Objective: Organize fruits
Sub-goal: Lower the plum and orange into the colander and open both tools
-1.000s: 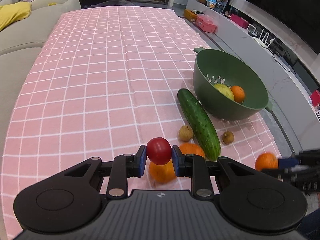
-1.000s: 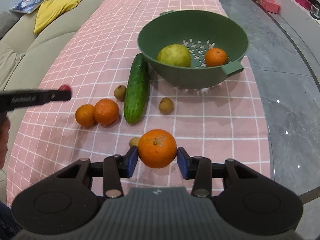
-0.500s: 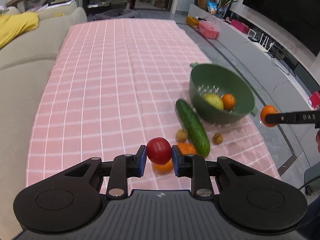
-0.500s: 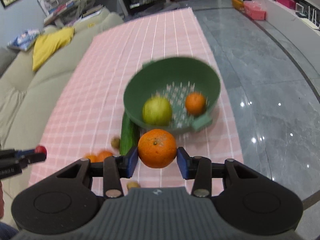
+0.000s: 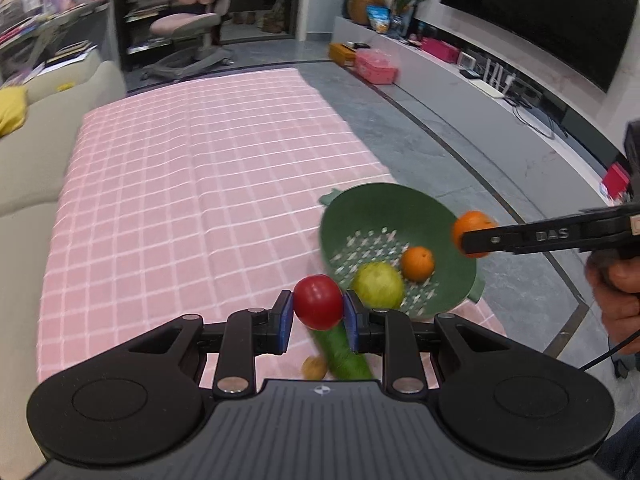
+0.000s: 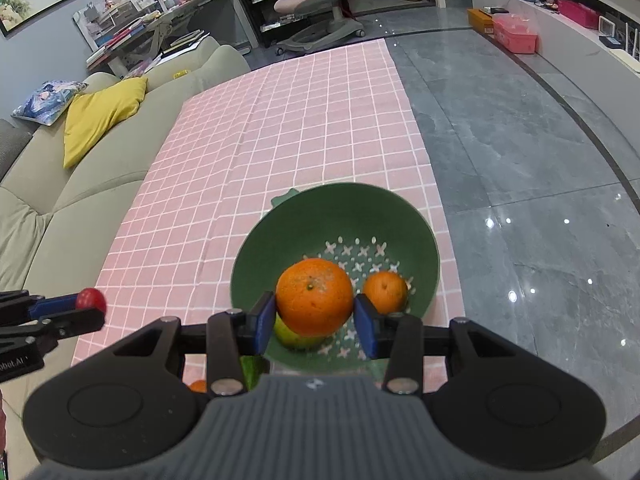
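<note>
My left gripper (image 5: 318, 314) is shut on a red tomato (image 5: 318, 301), held high above the pink checked tablecloth (image 5: 192, 200), left of the green colander (image 5: 400, 204). My right gripper (image 6: 315, 316) is shut on an orange (image 6: 314, 297) and holds it over the colander (image 6: 336, 208). The colander holds a small orange (image 6: 385, 286) and a yellow-green fruit (image 5: 378, 285). A cucumber (image 5: 344, 354) and a small brown fruit (image 5: 314, 368) lie on the cloth below my left gripper. The right gripper's orange also shows in the left wrist view (image 5: 472, 224).
A beige sofa (image 6: 60, 208) with a yellow cushion (image 6: 100, 116) runs along the table's left side. Grey floor (image 6: 520, 160) lies to the right. Another orange (image 6: 198, 386) peeks out on the cloth under my right gripper.
Both grippers have risen with their fruit. The right gripper has carried its orange forward over the colander. The left gripper has moved toward the colander with the tomato.
</note>
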### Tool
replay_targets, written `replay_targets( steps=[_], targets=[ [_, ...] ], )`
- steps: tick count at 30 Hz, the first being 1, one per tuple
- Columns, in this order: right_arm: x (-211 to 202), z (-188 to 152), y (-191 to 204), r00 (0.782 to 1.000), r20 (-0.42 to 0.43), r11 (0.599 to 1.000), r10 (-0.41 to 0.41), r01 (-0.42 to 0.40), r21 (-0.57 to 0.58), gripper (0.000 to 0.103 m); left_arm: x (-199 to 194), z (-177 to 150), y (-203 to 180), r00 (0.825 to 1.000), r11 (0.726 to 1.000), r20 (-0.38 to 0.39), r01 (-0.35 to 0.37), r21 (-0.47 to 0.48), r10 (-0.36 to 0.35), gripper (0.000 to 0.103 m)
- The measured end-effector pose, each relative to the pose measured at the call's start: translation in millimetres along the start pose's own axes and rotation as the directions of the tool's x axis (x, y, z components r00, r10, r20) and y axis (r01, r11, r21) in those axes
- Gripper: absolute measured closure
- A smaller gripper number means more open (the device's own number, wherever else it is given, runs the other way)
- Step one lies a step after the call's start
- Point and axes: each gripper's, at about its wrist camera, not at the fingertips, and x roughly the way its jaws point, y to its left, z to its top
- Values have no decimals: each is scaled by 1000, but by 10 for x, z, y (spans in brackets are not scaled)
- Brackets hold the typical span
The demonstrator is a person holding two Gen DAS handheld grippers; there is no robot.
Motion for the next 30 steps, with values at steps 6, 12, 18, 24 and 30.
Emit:
replay_targets(
  steps=[6, 12, 18, 24, 30],
  targets=[
    [320, 174, -145, 999, -40, 999, -7, 9, 32, 64, 486, 199, -212, 999, 998, -41, 29, 59, -27, 74],
    [630, 170, -255, 994, -105, 999, -27, 31, 35, 64, 1014, 397, -238, 994, 995, -109, 38, 96, -28, 74],
    [943, 35, -162, 978, -201, 997, -47, 36, -61, 64, 1439, 621, -309, 981, 987, -191, 62, 148, -33, 74],
    [1111, -25, -14, 967, -241, 987, -82, 46, -153, 63, 1754, 668, -504, 968, 978, -248, 77, 196, -27, 74],
    [1156, -24, -56, 961, -258, 985, -96, 55, -163, 64, 1928, 615, -596, 960, 970, -278, 83, 228, -17, 74]
  ],
)
